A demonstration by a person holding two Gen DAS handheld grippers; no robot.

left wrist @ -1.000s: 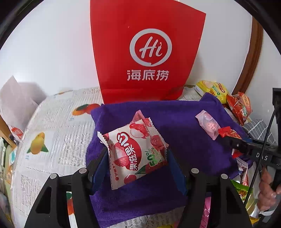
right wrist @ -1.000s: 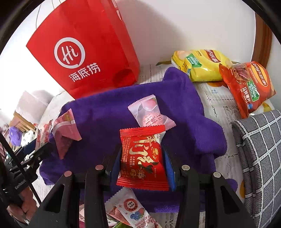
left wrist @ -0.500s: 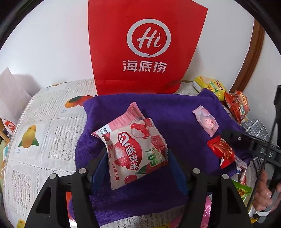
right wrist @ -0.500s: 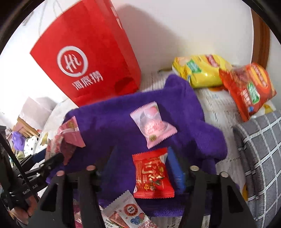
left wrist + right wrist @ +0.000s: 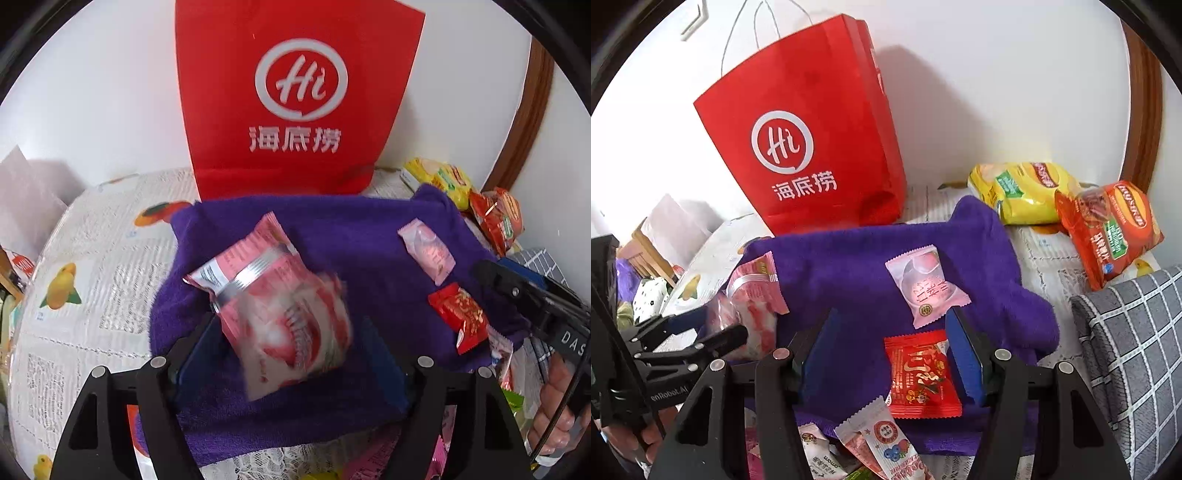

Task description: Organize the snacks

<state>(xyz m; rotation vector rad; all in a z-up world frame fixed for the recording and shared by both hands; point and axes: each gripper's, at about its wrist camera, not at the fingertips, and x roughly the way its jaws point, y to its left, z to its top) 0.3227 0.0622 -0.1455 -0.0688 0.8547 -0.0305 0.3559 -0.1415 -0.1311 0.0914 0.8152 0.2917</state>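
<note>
White wall backs a counter (image 5: 92,280) covered in a fruit-printed lace cloth, with a purple towel (image 5: 351,236) spread across it. On the towel, a pink lychee snack packet (image 5: 288,325) sits between the fingers of the left tool (image 5: 291,354), blurred and overlapping another pink packet (image 5: 251,254) behind it; the jaws are opening and the pads stand clear of the packet's sides. The right tool (image 5: 890,354) is also released, its blue pads apart, with a small red candy packet (image 5: 921,373) lying flat on the towel between them, close to the right pad but not pinched. Just beyond it lies a pale pink candy packet (image 5: 925,288). A red paper bag (image 5: 809,136) stands upright against the wall behind the towel. Past the towel's right edge sit a yellow chip bag (image 5: 1019,192) and an orange chip bag (image 5: 1108,232), near a grey checked cushion (image 5: 1134,354). More small packets (image 5: 879,443) crowd the near edge.
</note>
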